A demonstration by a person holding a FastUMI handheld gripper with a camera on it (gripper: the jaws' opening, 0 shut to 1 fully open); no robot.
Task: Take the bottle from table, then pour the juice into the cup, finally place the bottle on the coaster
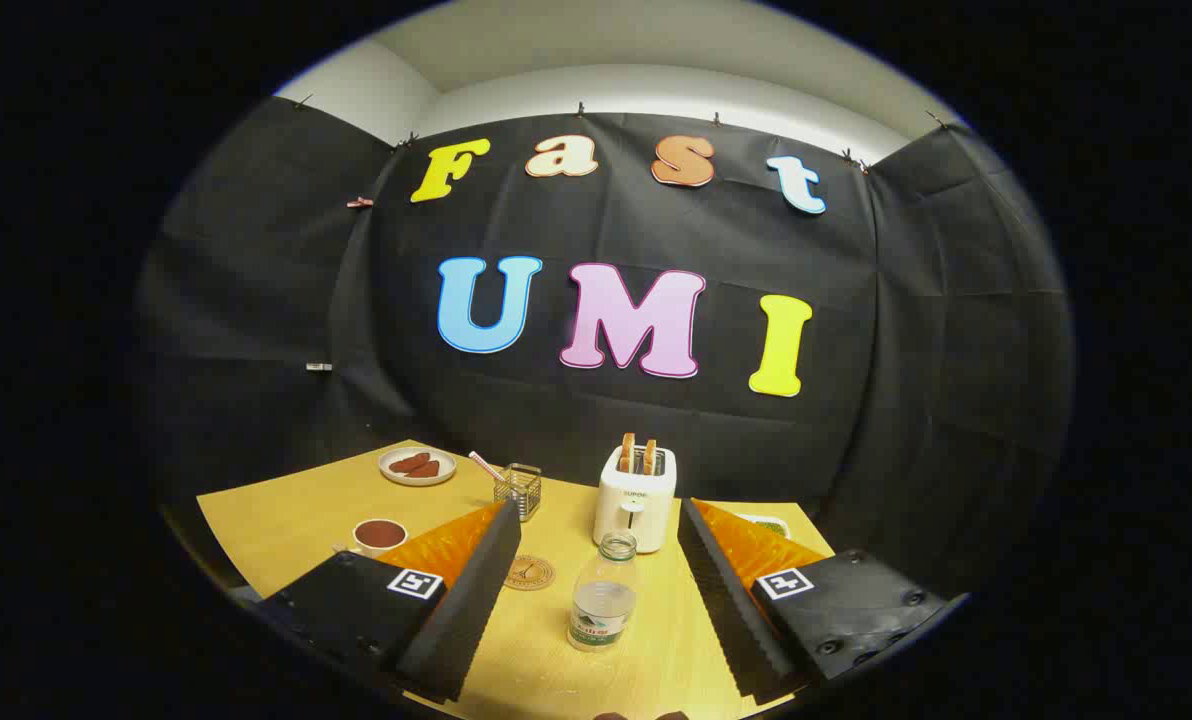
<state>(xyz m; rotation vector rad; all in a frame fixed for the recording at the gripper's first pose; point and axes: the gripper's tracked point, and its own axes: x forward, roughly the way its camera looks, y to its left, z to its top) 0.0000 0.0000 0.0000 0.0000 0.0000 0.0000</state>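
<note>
the gripper (pixel 601 600) hangs above the table (pixel 286 520) with its two fingers (pixel 466 590) spread wide, holding nothing. between them, nearer the right finger's side than the left but touching neither, stands the bottle (pixel 603 592): clear plastic, upright, uncapped, with a label band low on its body and some clear liquid inside. the fingers flank it with a gap on each side.

just left of the bottle, close to the inner edge of the left finger, a round coaster (pixel 529 572) lies flat on the wood. further left, beyond the outer side of the left finger, sits the cup (pixel 380 536), white outside with a dark reddish fill.

straight beyond the bottle stands a white toaster (pixel 636 500) with two slices of toast (pixel 638 455) sticking up from its slots. left of the toaster is a small wire holder (pixel 519 490) with a striped straw (pixel 486 466) leaning out of it. further back and to the left a pale plate (pixel 417 466) carries a few dark brown pieces. past the right finger a small dish (pixel 771 523) with something green peeks out, mostly hidden.
</note>
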